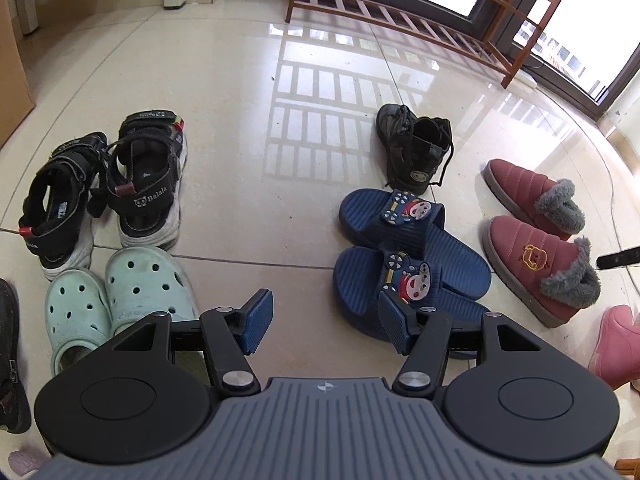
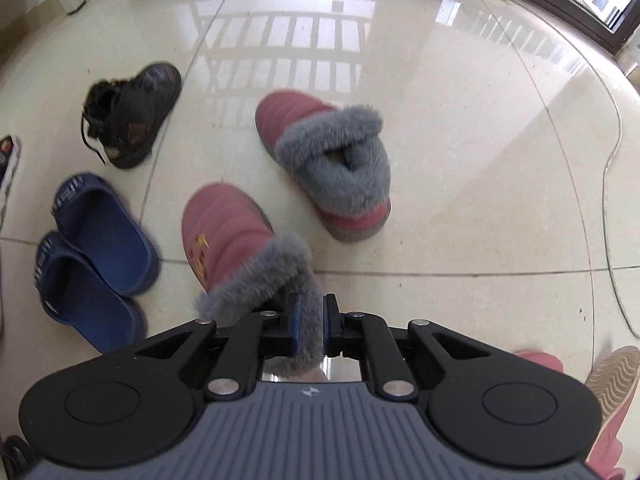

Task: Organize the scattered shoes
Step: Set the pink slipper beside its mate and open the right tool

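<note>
Shoes lie scattered on a cream tiled floor. My right gripper (image 2: 311, 320) is shut on the grey fur collar of the near pink fur-lined slipper (image 2: 228, 232). Its mate (image 2: 320, 160) lies just beyond it. My left gripper (image 1: 326, 320) is open and holds nothing, hovering between the mint clogs (image 1: 120, 300) and the blue cartoon slides (image 1: 408, 256). The same pink slippers (image 1: 532, 248) appear at the right of the left wrist view. Black sandals (image 1: 108, 192) and a single black boot (image 1: 416, 148) stand farther out.
A wooden shoe rack (image 1: 420, 12) stands by the window at the back. A pink boot (image 1: 616, 344) sits at the right edge, and a dark shoe (image 1: 10, 360) at the left edge. A pink-soled shoe (image 2: 612, 380) lies at my lower right.
</note>
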